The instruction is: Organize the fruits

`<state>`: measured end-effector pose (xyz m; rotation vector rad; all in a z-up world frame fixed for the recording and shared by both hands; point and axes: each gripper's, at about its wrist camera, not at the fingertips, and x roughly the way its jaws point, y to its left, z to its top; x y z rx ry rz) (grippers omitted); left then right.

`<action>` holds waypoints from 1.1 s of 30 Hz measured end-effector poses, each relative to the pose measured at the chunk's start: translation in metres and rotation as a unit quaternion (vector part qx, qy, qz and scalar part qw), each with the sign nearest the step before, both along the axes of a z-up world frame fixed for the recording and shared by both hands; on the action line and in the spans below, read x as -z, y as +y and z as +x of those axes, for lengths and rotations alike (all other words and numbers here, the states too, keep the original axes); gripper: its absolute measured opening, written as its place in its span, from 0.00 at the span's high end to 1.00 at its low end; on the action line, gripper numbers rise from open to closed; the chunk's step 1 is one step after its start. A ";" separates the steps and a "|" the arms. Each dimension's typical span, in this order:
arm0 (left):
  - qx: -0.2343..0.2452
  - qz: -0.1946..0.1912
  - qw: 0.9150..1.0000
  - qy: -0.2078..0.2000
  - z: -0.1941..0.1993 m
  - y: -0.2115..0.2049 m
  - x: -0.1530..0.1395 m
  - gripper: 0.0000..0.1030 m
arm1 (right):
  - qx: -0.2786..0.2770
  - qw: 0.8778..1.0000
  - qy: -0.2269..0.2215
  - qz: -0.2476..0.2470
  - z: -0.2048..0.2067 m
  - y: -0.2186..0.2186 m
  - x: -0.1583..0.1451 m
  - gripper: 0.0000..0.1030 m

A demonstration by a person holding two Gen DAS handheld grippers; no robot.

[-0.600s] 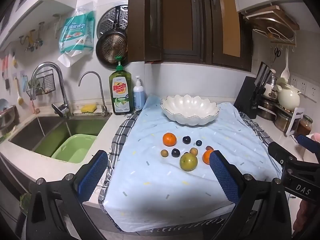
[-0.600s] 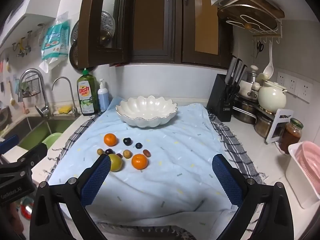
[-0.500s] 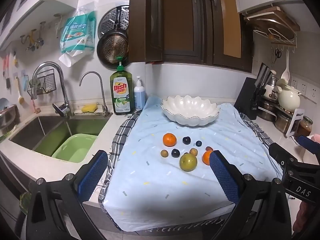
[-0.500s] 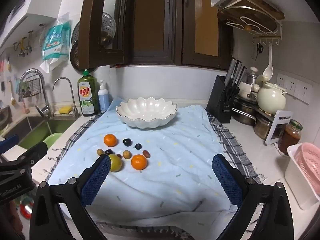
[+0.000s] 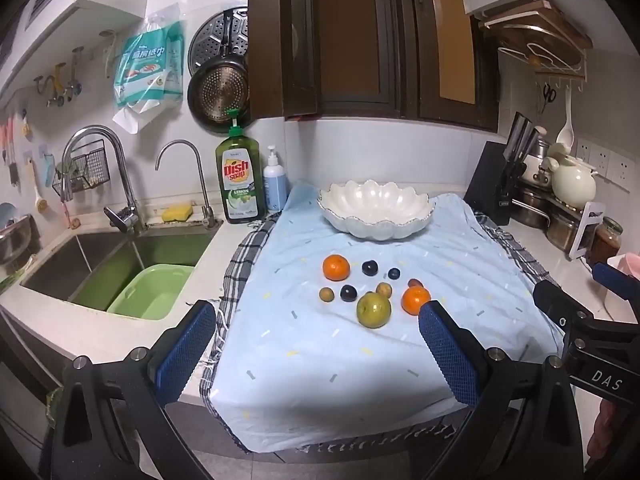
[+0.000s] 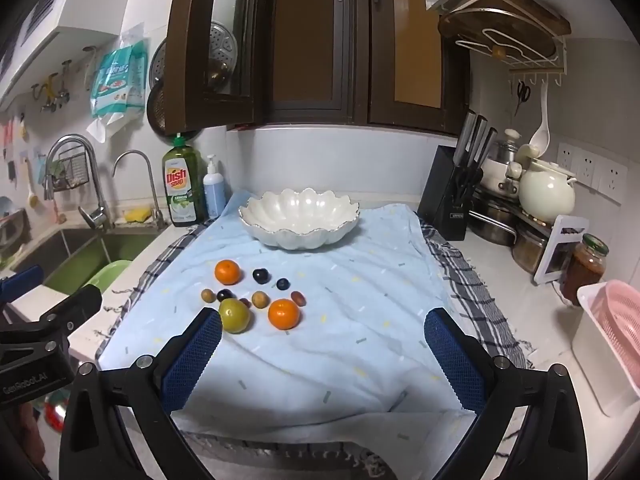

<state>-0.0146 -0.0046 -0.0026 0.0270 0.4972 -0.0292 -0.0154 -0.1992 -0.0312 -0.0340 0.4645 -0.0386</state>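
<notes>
Two oranges (image 6: 227,272) (image 6: 283,313), green fruit (image 6: 235,315), small dark fruits loose on blue cloth (image 6: 320,352); white scalloped bowl (image 6: 299,218) behind. Left hand-held gripper (image 5: 316,354), right hand-held gripper (image 6: 323,358): both spread wide, nothing held.

- Bare blue cloth (image 6: 320,360) between the near table edge and the fruit cluster (image 6: 256,296): open approach from the front.
- Open strip of cloth between cluster and white bowl (image 6: 300,220); nothing above the bowl's rim.
- Clear cloth right of the cluster, up to the knife block (image 6: 452,200) and pots (image 6: 496,224).
- Left side hemmed by dish soap bottle (image 5: 240,184), pump bottle (image 5: 275,184), sink (image 5: 120,256).
- Fruits packed close, narrow gaps for fingers.
</notes>
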 end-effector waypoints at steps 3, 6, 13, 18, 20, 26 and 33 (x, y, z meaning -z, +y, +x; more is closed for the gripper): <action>0.001 -0.002 1.000 0.003 -0.002 0.000 0.001 0.00 | -0.003 1.000 0.000 0.002 -0.002 0.000 0.001 0.01; 0.000 -0.001 1.000 0.002 -0.006 -0.001 0.000 0.00 | -0.004 1.000 -0.001 0.001 -0.006 -0.001 0.001 0.01; -0.004 0.000 1.000 -0.003 -0.015 -0.002 -0.002 0.00 | -0.011 1.000 -0.005 -0.002 -0.011 -0.003 0.000 0.01; -0.007 0.001 1.000 -0.005 -0.019 -0.005 -0.003 0.00 | -0.015 1.000 -0.007 -0.003 -0.015 -0.004 -0.001 0.01; -0.008 0.001 1.000 -0.006 -0.020 -0.006 -0.004 0.00 | -0.017 1.000 -0.009 -0.004 -0.016 -0.004 -0.001 0.01; -0.010 0.002 1.000 -0.010 -0.024 -0.008 -0.005 0.00 | -0.017 1.000 -0.011 -0.005 -0.018 -0.005 -0.003 0.01; -0.009 0.004 1.000 -0.011 -0.027 -0.010 -0.006 0.00 | -0.017 1.000 -0.015 -0.005 -0.022 -0.008 -0.004 0.01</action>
